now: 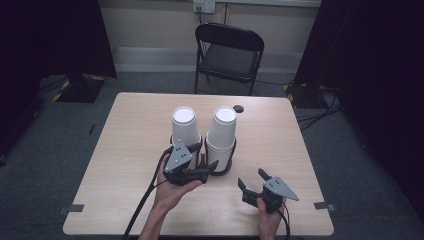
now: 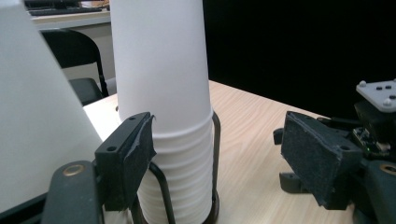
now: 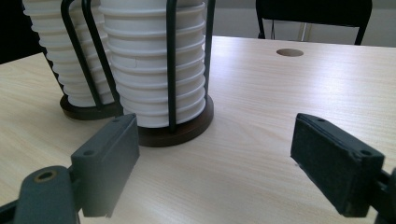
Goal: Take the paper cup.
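We've got our left gripper (image 1: 202,167) spread wide, holding nothing, the tall upright stack of white paper cups in its black wire holder (image 2: 175,135) at its twelve o'clock. Our right gripper (image 3: 215,163), also wide open, sits farther back; its view shows the holder's round dark base (image 3: 187,128).

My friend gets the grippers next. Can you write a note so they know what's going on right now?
Left gripper: open, jaws either side of the right cup stack, not yet closed on it.
Right gripper: open, holding nothing, low over the table, near its front right.
Both stacks, left one too, stand upside down in dark wire holders mid-table.
Done: no cup pulled off yet.
Left: probably grip the top cup and lift.
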The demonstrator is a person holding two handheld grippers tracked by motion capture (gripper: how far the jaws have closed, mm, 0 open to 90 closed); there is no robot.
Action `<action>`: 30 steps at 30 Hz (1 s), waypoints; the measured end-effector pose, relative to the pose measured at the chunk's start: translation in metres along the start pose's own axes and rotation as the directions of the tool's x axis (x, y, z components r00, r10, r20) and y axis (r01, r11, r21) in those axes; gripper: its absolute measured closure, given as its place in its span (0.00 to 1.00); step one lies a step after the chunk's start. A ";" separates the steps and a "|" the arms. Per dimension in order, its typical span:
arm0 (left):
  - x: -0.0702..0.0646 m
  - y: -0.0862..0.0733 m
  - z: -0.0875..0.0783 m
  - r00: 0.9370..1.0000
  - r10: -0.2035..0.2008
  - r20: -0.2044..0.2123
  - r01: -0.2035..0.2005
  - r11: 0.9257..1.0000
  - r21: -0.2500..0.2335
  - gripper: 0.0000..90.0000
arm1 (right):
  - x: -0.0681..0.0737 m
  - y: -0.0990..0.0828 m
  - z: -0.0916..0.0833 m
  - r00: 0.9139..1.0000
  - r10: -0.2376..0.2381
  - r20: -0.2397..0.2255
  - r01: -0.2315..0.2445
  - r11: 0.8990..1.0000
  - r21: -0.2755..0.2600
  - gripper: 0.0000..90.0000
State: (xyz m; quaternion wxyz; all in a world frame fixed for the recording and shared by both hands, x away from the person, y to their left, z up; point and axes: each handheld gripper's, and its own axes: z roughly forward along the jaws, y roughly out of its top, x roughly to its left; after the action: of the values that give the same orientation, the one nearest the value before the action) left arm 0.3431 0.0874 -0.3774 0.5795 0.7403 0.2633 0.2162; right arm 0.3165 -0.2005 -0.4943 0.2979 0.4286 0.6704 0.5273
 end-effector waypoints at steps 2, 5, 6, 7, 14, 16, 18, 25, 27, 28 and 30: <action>0.001 0.003 0.001 1.000 0.001 0.006 -0.001 1.000 0.000 0.28 | 0.000 0.000 0.000 1.000 -0.001 0.000 0.001 1.000 0.001 0.17; 0.002 0.008 0.004 1.000 0.003 0.016 -0.003 1.000 0.004 0.28 | 0.000 0.000 0.000 1.000 -0.001 0.000 0.001 1.000 0.000 0.17; 0.002 0.009 0.006 1.000 0.002 0.022 -0.002 1.000 -0.004 0.28 | 0.000 0.000 0.000 1.000 -0.002 0.000 0.002 1.000 0.000 0.17; 0.003 0.011 0.007 1.000 0.009 0.025 -0.009 1.000 0.002 0.28 | 0.000 0.000 0.000 1.000 -0.001 -0.001 0.001 1.000 0.001 0.17; 0.006 0.025 0.015 0.999 -0.001 0.033 0.001 1.000 -0.003 0.24 | 0.000 0.000 0.000 1.000 0.000 -0.004 0.000 1.000 0.002 0.17; 0.007 0.029 0.018 1.000 0.000 0.027 0.000 1.000 0.006 0.23 | 0.000 0.000 0.000 1.000 -0.002 -0.006 0.002 1.000 0.001 0.17; 0.008 0.032 0.021 1.000 0.005 0.023 -0.005 1.000 0.020 0.23 | 0.000 0.000 0.000 1.000 -0.003 -0.007 0.003 1.000 0.002 0.17; 0.009 0.042 0.028 1.000 0.014 0.002 -0.014 1.000 0.024 0.22 | 0.000 0.000 0.000 1.000 0.000 -0.010 0.000 1.000 0.005 0.17; 0.010 0.045 0.030 1.000 0.018 -0.016 -0.017 1.000 0.017 0.22 | 0.000 0.000 0.000 1.000 -0.001 -0.011 0.001 1.000 0.005 0.17; 0.011 0.046 0.031 0.999 0.025 -0.023 -0.025 0.999 0.021 0.22 | 0.000 0.000 0.000 1.000 0.000 -0.011 0.000 1.000 0.004 0.17; 0.012 0.049 0.032 0.999 0.023 -0.033 -0.023 1.000 0.015 0.22 | 0.000 0.000 0.000 1.000 -0.001 -0.012 0.001 1.000 0.005 0.17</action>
State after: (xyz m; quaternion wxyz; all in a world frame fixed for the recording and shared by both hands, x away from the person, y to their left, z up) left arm 0.3790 0.0623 -0.3366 0.5673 0.7436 0.2661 0.2334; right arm 0.3167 -0.2005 -0.4942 0.2932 0.4260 0.6736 0.5281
